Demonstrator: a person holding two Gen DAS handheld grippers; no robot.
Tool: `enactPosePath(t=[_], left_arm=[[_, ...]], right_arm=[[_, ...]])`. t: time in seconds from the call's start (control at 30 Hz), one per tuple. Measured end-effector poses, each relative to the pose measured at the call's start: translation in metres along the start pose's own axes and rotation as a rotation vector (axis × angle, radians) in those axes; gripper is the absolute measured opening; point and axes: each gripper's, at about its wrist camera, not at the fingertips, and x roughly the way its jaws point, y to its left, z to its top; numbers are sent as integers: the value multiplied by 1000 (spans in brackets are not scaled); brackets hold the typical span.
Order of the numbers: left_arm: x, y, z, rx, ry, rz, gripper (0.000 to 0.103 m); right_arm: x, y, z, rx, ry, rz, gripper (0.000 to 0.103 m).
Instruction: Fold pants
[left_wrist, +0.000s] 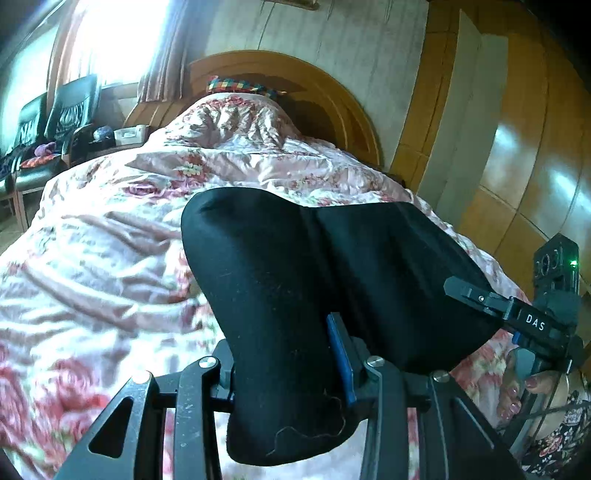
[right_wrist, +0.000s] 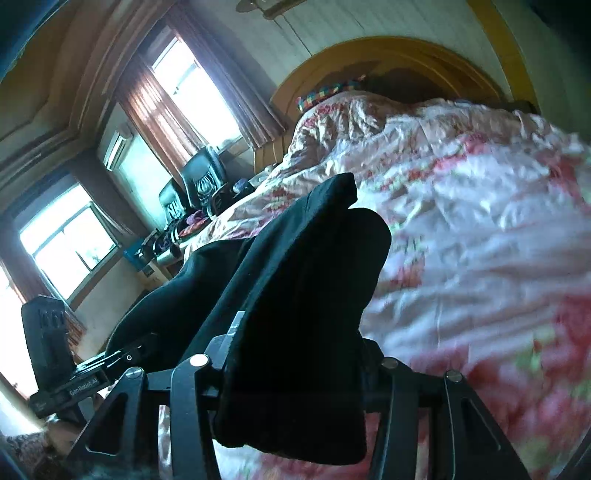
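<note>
With both grippers clamped on black soft-cloth pants (left_wrist: 303, 280) over floral quilted bed (left_wrist: 110, 258) | left gripper (left_wrist: 295, 373), right gripper (right_wrist: 291, 369) jaws holding fabric | limp, light, grip edges.

Daylight floods in from a window (left_wrist: 110, 37) at the upper left of the left wrist view, blown out to pure white. The right wrist view shows windows (right_wrist: 70, 243) on its left side, also glaring. Black pants (left_wrist: 314, 295) appear as a dark mass with little detail. The floral bedspread (right_wrist: 498, 277) is blurred at right. Fisheye bending curves edges; corners darken.
</note>
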Motion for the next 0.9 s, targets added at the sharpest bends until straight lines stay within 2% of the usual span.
enactPosePath(t=[0.3, 0.47, 0.63, 0.7, 0.8, 0.9], left_arm=[[56, 9, 51, -12, -14, 59, 40], [95, 22, 61, -8, 3, 91, 40], [146, 48, 51, -27, 82, 117, 41], [159, 54, 39, 7, 90, 132, 48], [164, 51, 23, 65, 78, 150, 52], [164, 52, 17, 48, 59, 158, 57]], right_arm=[[54, -16, 60, -10, -17, -20, 49], [99, -39, 77, -3, -6, -51, 49], [143, -72, 66, 46, 39, -147, 50], [157, -88, 52, 61, 59, -228, 59], [162, -105, 38, 109, 57, -218, 65], [163, -104, 37, 90, 49, -229, 65]])
